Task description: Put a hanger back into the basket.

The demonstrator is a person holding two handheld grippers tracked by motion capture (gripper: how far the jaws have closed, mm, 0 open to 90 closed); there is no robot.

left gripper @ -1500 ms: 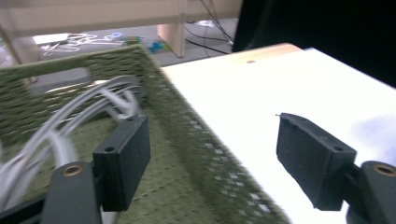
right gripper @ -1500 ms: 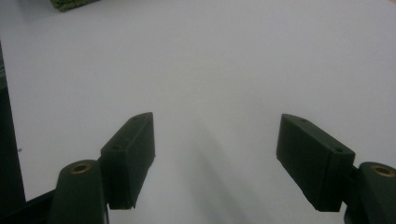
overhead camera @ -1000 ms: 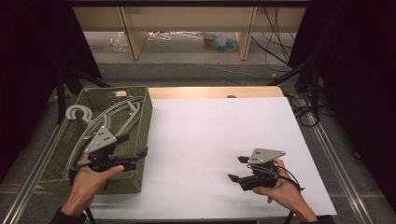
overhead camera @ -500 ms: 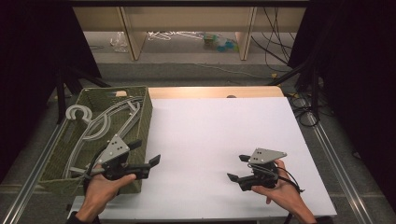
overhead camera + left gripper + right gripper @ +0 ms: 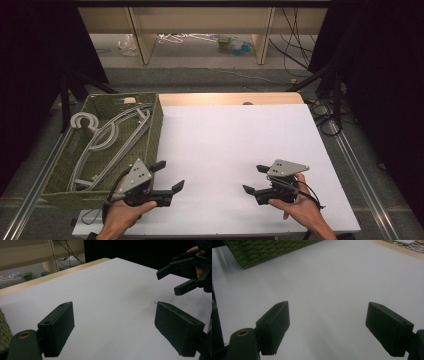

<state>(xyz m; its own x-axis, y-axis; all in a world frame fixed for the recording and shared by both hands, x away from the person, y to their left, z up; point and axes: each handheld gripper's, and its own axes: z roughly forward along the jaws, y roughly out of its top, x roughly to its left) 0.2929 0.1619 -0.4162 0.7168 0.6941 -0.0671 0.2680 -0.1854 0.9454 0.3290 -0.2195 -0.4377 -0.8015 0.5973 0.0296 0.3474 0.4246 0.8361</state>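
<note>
White sheeting covers the table [image 5: 235, 145], with a strip of bare wood along its far edge at twelve o'clock; beyond it the high view takes in a grey floor, pale shelf legs and some litter. At about nine o'clock a green woven basket [image 5: 152, 127] sits on the table's left edge, and from above its load is plain — grey curved plastic pieces [image 5: 107, 137] lying lengthwise, one of them a hook-like ring at the far left corner; the right gripper view catches just a corner of the basket's outer wall [image 5: 269, 251] at its eleven o'clock, none of the contents.

Left gripper [image 5: 167, 176] sits at seven o'clock, just beside the basket's near right corner, held low over the white surface; its jaws stand wide apart with nothing between them, and its own view confirms bare sheet between the two black pads [image 5: 58, 326].

Right gripper [image 5: 254, 179] rests at five o'clock, well apart from the basket; its jaws have just been opening and now stand wide, gripping nothing — its own view shows blank white between them. From the left gripper view, the right gripper [image 5: 183, 273] appears at two o'clock, jaws spread.
</note>
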